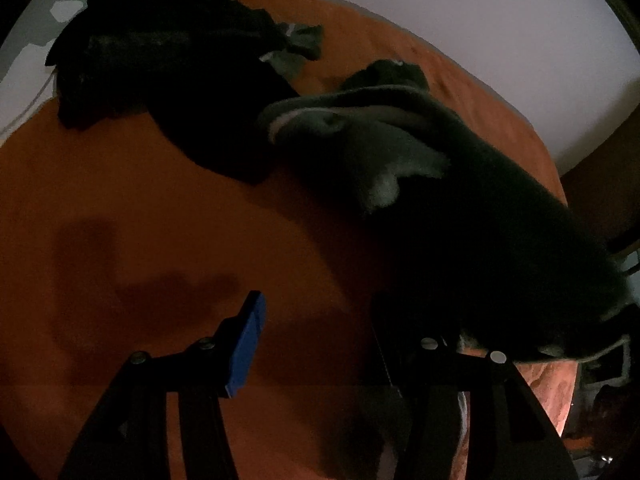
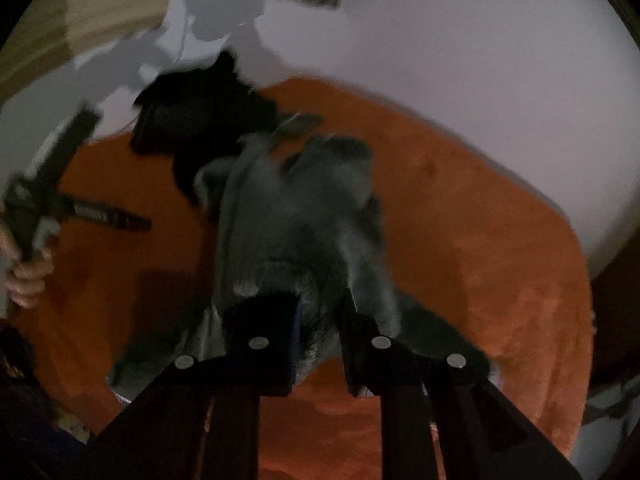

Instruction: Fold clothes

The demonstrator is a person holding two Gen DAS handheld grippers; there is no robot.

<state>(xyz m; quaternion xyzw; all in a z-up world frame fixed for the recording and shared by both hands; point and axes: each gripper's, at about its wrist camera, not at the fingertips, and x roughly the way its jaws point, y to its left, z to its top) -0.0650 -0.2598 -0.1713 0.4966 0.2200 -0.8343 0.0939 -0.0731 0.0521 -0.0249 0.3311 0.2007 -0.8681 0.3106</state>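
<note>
Orange bed cover (image 2: 460, 208) carries the dark grey fleece garment (image 2: 296, 216), pinched by the right hand-held gripper (image 2: 320, 344); left hand-held gripper (image 1: 320, 344) gapes empty, apparently, and should catch the opposite edge.

The grey garment (image 2: 292, 220) hides the right gripper's (image 2: 320, 344) fingertips.

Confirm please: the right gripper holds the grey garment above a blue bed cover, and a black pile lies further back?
Not quite: the bed cover is orange, not blue, as the right wrist view shows. The right gripper does hold the grey garment, with the black pile further back.
</note>
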